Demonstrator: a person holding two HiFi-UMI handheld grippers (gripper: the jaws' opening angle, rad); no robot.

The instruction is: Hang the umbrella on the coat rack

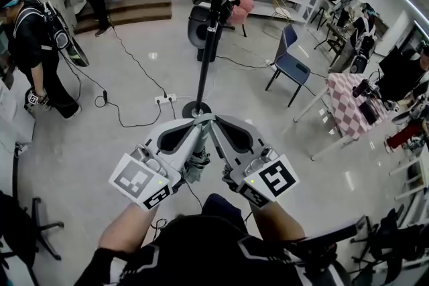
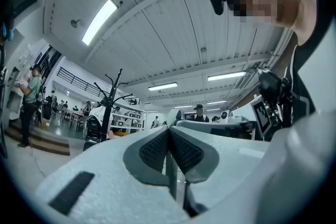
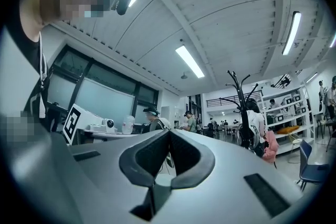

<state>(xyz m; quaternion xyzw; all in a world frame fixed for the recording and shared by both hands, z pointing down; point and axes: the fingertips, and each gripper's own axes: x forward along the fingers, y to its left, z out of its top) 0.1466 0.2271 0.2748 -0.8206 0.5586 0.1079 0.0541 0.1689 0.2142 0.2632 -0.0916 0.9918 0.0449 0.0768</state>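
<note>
The left gripper (image 1: 190, 125) and right gripper (image 1: 226, 125) are both clenched on nothing, their tips touching at the near edge. The coat rack (image 1: 209, 30) stands far ahead. No umbrella shows in any view. It is likely light, stiff along the shaft and slick in the cloth, so it is best taken by the handle.

No readable text, labels or numbers.
</note>
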